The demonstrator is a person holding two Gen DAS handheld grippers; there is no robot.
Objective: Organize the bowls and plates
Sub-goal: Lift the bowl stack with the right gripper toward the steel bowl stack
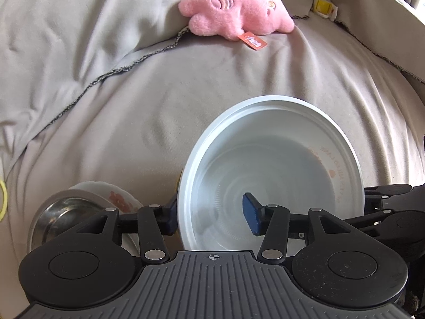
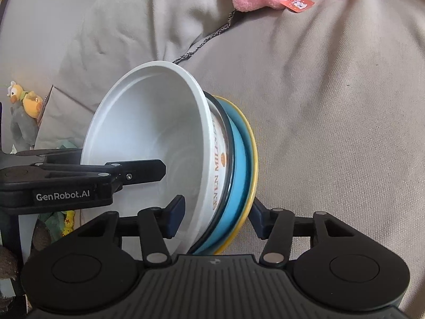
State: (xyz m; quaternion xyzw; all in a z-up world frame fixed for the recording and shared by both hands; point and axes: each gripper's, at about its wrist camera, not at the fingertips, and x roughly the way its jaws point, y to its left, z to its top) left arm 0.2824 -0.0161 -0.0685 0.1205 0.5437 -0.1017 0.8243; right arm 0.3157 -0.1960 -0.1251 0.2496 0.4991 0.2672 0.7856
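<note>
A white bowl tops a stack that stands steeply tilted over a beige sofa, its mouth facing left. Under it sit a lettered bowl, a blue plate and a yellow plate. My right gripper is shut on the stack's near edge, one pad inside the white bowl and the other behind the yellow plate. My left gripper is open and straddles the white bowl's left rim, with its inner pad off the wall. A steel bowl and a flowered bowl lie at lower left.
A pink plush toy lies at the back of the sofa, near a dark cloth seam. A yellow clip sits by the right cushion. A duck toy and clutter stand off the sofa's left side.
</note>
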